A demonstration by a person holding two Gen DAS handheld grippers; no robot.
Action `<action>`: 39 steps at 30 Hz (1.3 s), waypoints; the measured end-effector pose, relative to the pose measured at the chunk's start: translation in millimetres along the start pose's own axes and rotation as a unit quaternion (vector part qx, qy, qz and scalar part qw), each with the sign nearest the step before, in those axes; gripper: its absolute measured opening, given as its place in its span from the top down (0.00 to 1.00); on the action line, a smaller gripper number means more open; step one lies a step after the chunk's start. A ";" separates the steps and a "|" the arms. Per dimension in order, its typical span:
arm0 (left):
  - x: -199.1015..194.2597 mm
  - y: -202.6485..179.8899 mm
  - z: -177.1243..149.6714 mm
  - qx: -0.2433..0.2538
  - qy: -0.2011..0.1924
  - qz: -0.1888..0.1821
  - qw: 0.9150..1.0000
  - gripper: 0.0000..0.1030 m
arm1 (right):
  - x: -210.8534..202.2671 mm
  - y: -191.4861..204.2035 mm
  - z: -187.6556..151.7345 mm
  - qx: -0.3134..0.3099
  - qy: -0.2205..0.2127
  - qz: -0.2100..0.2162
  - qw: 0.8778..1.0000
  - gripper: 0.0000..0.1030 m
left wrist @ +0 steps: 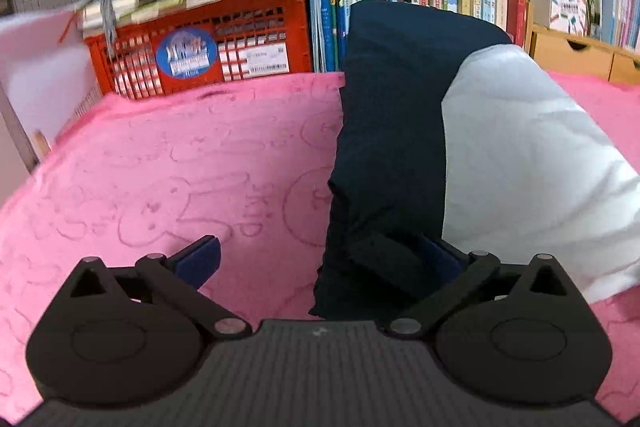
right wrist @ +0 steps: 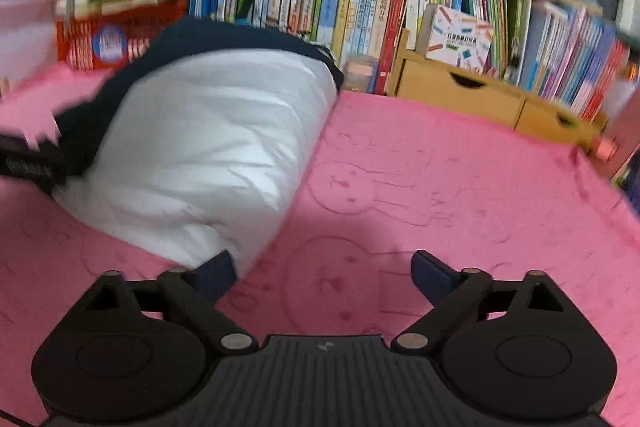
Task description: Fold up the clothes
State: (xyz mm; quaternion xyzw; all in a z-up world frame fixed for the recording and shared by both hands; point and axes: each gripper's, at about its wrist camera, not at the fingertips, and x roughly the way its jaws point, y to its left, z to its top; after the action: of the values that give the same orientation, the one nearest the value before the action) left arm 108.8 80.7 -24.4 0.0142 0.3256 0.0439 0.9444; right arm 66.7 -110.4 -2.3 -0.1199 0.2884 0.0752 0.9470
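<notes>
Both of my grippers are spread, empty. My left gripper straddles the garment's dark near edge. It runs lengthwise away; my right gripper sits just right of it.

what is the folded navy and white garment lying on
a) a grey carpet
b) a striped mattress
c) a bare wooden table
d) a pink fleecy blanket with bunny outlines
d: the folded navy and white garment rests on a pink fleecy blanket embossed with bunny outlines, which spreads around it in both wrist views.
</notes>
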 end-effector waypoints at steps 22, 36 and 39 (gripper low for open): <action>-2.4 7.8 -5.0 -0.029 0.011 -0.033 0.999 0.00 | 9.3 34.7 1.0 -0.196 -0.049 -0.131 0.971 0.44; -33.3 -23.7 -14.0 0.022 0.005 -0.038 0.999 0.00 | -10.7 37.5 0.3 -0.207 -0.044 -0.135 0.968 0.92; -52.7 -37.8 -19.3 0.048 -0.001 -0.068 0.997 0.00 | -31.0 13.8 -4.7 -0.194 -0.040 -0.138 0.970 0.93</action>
State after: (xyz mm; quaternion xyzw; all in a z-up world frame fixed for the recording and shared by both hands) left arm 58.3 38.1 -9.3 0.0372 0.3263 -0.0355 0.9439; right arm 35.8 -100.7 8.9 -0.3367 0.2105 0.0035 0.9178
